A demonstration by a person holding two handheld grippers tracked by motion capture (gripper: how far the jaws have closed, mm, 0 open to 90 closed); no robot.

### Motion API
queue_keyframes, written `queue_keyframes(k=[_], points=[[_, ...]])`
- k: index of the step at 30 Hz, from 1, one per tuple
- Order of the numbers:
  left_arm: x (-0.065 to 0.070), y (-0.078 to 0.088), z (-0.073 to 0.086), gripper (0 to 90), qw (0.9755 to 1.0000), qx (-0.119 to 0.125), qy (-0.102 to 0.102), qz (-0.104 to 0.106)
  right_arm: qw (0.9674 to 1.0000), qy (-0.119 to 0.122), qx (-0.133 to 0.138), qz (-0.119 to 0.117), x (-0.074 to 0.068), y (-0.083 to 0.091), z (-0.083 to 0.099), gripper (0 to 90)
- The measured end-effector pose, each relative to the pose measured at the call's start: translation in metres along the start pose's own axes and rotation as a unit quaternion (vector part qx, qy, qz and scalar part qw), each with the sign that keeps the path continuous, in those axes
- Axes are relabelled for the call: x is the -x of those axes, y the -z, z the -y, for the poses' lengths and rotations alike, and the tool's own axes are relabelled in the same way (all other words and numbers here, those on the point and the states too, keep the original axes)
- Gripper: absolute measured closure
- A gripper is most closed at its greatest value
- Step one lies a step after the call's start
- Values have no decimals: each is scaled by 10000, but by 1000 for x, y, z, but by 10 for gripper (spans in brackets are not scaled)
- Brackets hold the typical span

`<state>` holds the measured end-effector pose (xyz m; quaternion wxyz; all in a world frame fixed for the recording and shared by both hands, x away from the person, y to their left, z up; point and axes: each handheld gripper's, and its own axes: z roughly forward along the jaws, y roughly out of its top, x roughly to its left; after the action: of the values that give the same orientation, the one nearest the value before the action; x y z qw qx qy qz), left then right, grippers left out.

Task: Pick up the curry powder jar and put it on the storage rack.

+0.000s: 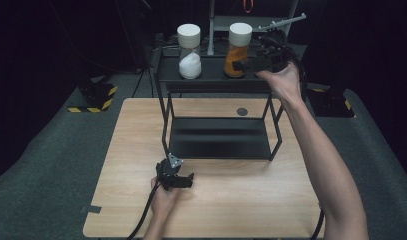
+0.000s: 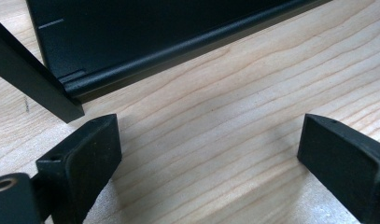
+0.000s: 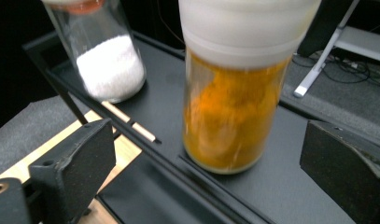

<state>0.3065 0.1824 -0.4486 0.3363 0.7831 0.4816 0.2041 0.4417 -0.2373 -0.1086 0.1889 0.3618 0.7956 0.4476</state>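
Note:
A glass jar of orange powder with a white lid stands on the top level of a black two-level rack, at its right. A second jar, part filled with white grains, stands to its left. My right gripper is held up at the orange jar's right side, its jaws wide apart and off the glass, with the jar just ahead of them. My left gripper rests low over the wooden table, open and empty, by the rack's front left leg.
The rack's lower shelf lies bare just above the tabletop. A small dark disc sits on the table behind the rack. Yellow-and-black striped bases stand on the grey floor at the left, and a metal stand is behind.

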Motion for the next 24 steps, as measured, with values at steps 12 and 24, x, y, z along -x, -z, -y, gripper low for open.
queue_keyframes(k=[12, 24], points=[[0, 0, 0, 61, 10000, 8, 10, -5, 9997, -148, -12, -181, 21, 7, 34, 38], [0, 0, 0, 61, 10000, 5, 5, -2, 9994, -141, -31, -315, 26, 12, 64, 53]])
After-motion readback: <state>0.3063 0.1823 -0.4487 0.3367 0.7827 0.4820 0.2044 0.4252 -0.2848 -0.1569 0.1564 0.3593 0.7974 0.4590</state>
